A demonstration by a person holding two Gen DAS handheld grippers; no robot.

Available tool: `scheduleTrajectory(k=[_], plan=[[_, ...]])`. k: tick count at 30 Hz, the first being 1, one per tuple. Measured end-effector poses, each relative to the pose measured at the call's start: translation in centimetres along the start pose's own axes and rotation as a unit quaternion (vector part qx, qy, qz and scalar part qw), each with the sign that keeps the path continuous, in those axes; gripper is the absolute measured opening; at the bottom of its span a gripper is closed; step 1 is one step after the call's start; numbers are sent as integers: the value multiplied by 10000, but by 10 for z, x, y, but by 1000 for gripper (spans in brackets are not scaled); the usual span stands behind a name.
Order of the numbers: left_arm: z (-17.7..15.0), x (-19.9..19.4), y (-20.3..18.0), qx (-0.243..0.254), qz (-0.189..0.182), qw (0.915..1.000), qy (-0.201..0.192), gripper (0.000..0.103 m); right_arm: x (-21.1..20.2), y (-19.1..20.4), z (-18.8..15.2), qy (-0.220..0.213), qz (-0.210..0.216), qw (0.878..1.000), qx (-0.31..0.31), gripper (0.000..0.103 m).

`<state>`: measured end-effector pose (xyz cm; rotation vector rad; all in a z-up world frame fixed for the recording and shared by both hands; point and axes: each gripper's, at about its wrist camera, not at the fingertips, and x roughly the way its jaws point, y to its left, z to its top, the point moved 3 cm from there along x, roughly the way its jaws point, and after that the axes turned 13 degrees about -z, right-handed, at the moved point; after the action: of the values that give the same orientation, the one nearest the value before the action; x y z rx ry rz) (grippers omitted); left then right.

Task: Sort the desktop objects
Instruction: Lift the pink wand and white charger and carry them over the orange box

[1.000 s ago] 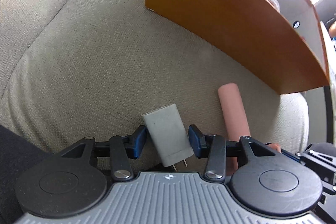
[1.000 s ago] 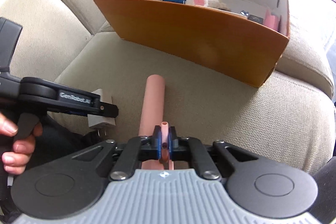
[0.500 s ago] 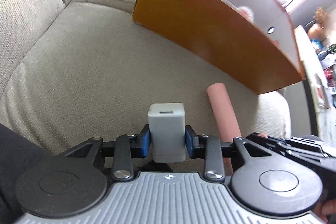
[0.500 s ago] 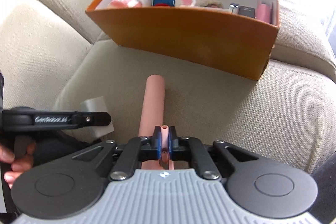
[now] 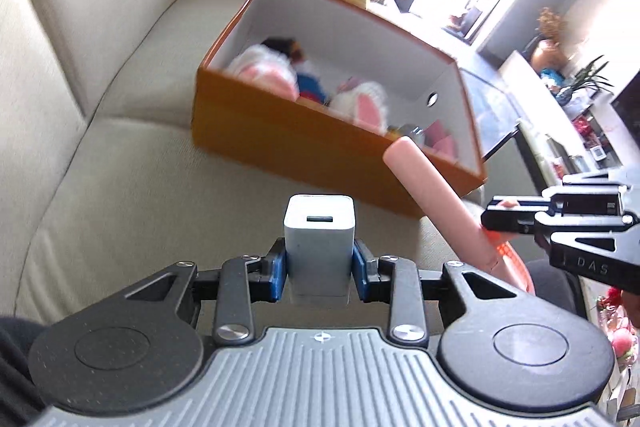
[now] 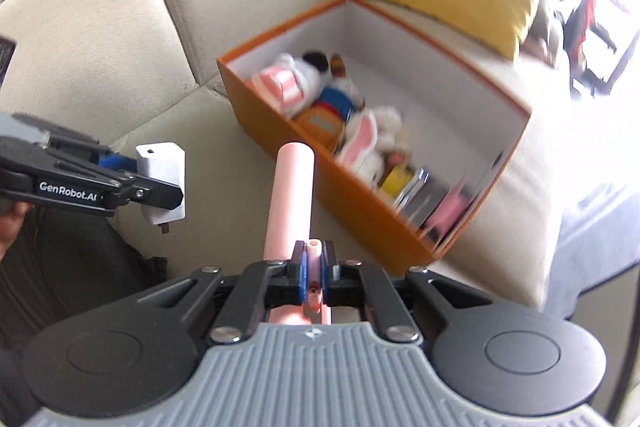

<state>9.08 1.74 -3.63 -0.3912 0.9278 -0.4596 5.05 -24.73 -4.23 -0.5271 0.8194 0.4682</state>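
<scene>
My jaws: blue rubbery pads on matt black plastic. Charger [image 5: 319,247] smooth matt white plastic. Pink tube [image 6: 289,195] smooth, matt. Box [image 5: 280,135] orange cardboard, white inside. Sofa [image 5: 120,167] coarse beige woven cloth. Toys [image 6: 304,83] plush.

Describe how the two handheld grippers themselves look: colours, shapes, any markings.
Both grippers match: a ribbed grey body, two round black discs, and black linkage bars with silver rivets leading to blue-padded fingers. The left gripper reads "GenRobot.AI" in white on its side; the right gripper shows "DAS" on its side. No cables are visible.
</scene>
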Motion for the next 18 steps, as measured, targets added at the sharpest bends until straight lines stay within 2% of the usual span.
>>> scheduleTrajectory(k=[5, 10, 18], plan=[[22, -7, -16, 251, -151, 9994, -158, 37, -11, -2, 31, -250, -260, 9976, -589, 6], [47, -11, -29, 490, -202, 9981, -306, 37, -7, -2, 62, -543, -576, 9903, -1143, 6], [87, -5, -32, 638, -250, 9967, -434, 37, 23, 0, 103, -970, -1016, 9681, -2076, 6]])
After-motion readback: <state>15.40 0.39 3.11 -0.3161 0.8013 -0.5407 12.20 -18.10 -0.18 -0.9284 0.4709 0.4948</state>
